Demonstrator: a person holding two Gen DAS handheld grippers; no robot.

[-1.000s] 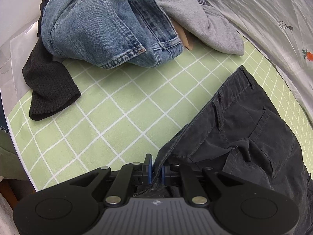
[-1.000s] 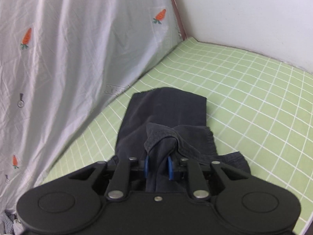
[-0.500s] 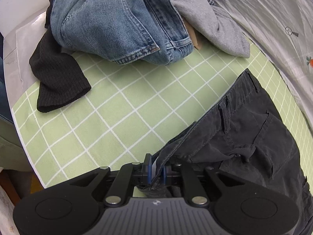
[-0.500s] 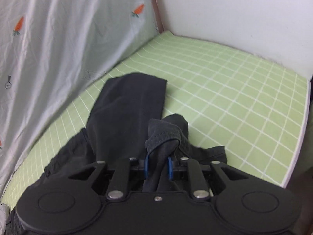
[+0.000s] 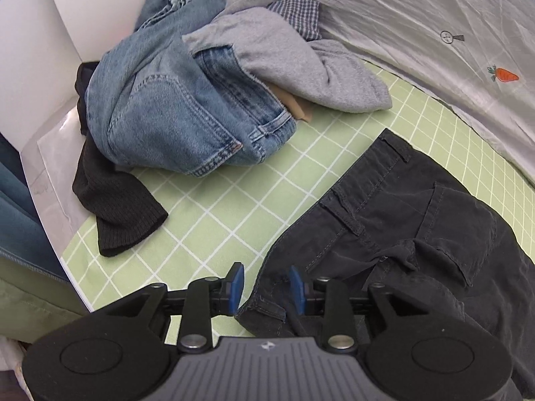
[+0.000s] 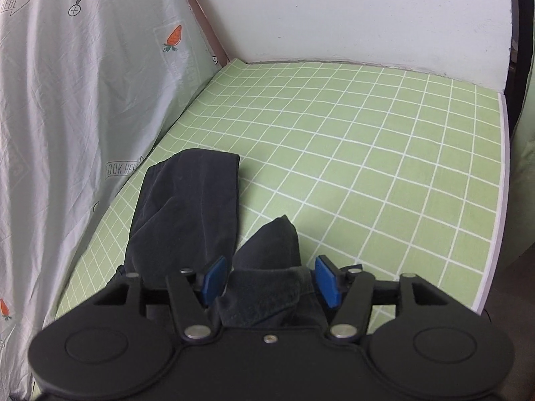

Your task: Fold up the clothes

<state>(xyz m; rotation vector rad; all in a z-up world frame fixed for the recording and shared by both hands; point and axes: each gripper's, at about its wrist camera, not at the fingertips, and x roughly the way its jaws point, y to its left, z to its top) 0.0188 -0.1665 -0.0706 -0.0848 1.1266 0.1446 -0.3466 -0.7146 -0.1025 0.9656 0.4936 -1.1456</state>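
Note:
Dark grey trousers [image 5: 401,220] lie on the green checked table [image 5: 207,207], waistband toward the left gripper. My left gripper [image 5: 265,287] is open, its blue pads either side of the waistband corner, which lies loose between them. In the right wrist view the trouser legs [image 6: 187,207] stretch away on the table [image 6: 367,167]. My right gripper [image 6: 271,280] is open, with a bunched fold of the trousers [image 6: 267,287] lying between its blue pads.
A pile at the table's far left holds blue jeans [image 5: 167,107], a grey sweater [image 5: 294,60], a checked cloth [image 5: 297,16] and a black knit garment [image 5: 117,200]. A white carrot-print sheet [image 6: 67,117] hangs along one side. White wall [image 6: 334,16] at the far end.
Both grippers have opened and let go of the dark trousers, which now lie on the table. Both cameras have drawn back a little.

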